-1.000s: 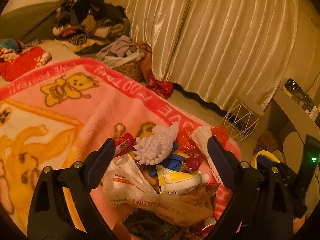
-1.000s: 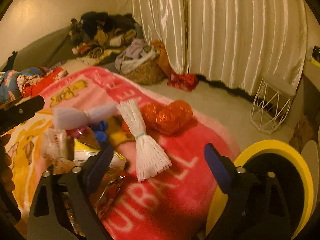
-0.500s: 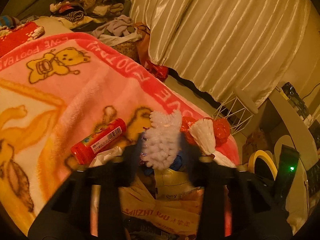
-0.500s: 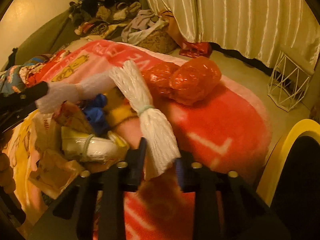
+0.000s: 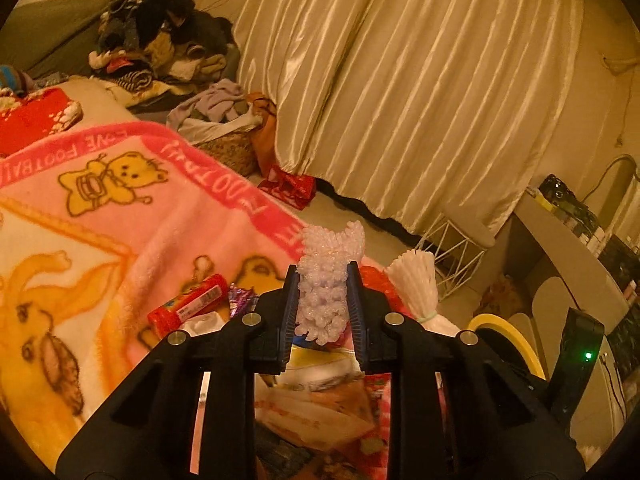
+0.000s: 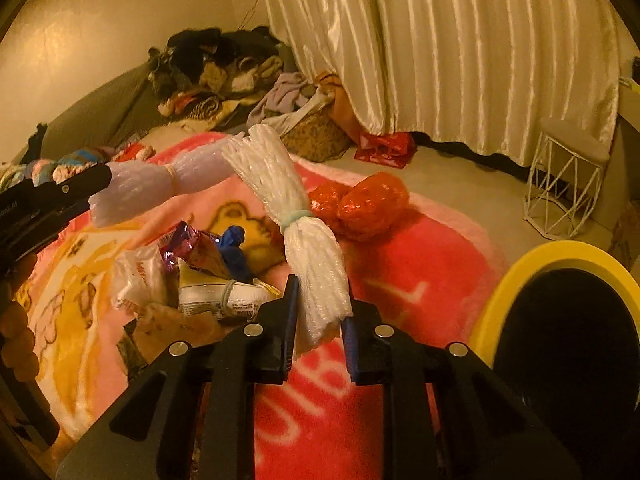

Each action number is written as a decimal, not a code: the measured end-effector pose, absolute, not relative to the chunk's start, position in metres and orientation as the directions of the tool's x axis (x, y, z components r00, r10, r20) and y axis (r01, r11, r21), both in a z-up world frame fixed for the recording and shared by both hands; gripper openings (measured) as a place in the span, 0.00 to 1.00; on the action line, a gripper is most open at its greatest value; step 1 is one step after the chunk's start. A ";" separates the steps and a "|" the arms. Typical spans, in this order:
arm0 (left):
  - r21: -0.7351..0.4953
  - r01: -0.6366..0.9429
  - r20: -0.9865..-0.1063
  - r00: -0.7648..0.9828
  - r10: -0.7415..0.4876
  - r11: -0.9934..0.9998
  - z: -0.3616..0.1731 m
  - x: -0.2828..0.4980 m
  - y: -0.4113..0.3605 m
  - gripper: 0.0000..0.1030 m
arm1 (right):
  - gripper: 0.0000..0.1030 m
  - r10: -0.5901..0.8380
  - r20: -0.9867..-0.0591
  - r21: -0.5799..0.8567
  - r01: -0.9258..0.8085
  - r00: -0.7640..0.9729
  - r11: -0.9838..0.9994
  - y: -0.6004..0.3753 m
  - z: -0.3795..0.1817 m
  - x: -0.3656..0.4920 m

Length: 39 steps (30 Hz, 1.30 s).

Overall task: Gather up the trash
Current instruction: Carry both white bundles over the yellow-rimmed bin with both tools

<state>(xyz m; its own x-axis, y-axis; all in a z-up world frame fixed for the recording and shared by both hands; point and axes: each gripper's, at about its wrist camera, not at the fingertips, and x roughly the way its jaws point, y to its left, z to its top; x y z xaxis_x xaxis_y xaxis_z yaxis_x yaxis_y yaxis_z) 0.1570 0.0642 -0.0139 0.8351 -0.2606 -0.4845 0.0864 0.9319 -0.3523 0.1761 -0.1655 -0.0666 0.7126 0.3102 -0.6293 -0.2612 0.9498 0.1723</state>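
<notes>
Two foam nets are pinched now: the left gripper (image 5: 323,300) squeezes the pale lilac foam net (image 5: 326,280) and the right gripper (image 6: 320,312) squeezes the white foam net (image 6: 296,216), both lifted above the trash pile (image 6: 192,280) near the blanket's (image 5: 120,220) front edge. A second ago both jaws were spread around these nets on the blanket. I judge the soft, springy foam could slip out during the carry to the yellow-rimmed bin (image 6: 516,280), because each grip holds only one end.
</notes>
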 end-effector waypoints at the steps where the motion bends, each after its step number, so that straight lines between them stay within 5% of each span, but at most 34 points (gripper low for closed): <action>1: -0.350 0.093 -0.484 0.834 -0.265 0.932 -0.013 0.156 0.062 0.17 | 0.19 0.309 -0.626 0.173 -0.259 0.716 0.950 -0.167 -0.065 0.174; 39: -0.307 0.355 -0.490 0.737 -0.466 0.883 -0.010 0.113 -0.059 0.17 | 0.19 0.062 -0.599 0.228 0.096 0.798 0.969 -0.310 -0.041 0.096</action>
